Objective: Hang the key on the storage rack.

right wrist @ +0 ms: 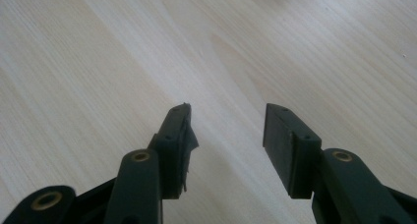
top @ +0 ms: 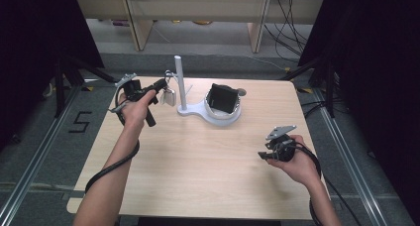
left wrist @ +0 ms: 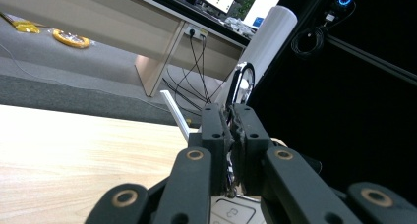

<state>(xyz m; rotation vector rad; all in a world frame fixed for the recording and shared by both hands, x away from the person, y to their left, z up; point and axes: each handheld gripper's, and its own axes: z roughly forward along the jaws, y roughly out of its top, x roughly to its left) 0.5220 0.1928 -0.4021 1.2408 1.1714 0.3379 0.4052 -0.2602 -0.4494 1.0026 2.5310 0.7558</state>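
On a pale wooden desk (top: 198, 151), a person holds a two-jaw claw in each hand. The left claw (top: 161, 84) is raised near the far left part of the desk, its jaws pinched nearly together on the strap of a small silver padlock-like tag (top: 169, 97) with a shiny metal ring (left wrist: 244, 81), which hangs just beside the upright white post (top: 179, 82) of a white stand (top: 198, 111). In the left gripper view the ring stands up above the closed jaw tips, right in front of the post. The stand's round tray end carries a black boxy object (top: 222, 98). The right claw (top: 262, 155) rests low near the right edge of the desk, well apart from the stand, jaws wide and empty over bare wood. The work looks like hanging the ring on the stand's small hook. The likely risk is that the ring misses the hook and the tag drops when released, or that the claw nudges the light stand and shifts it, since the other claw is not steadying the base.
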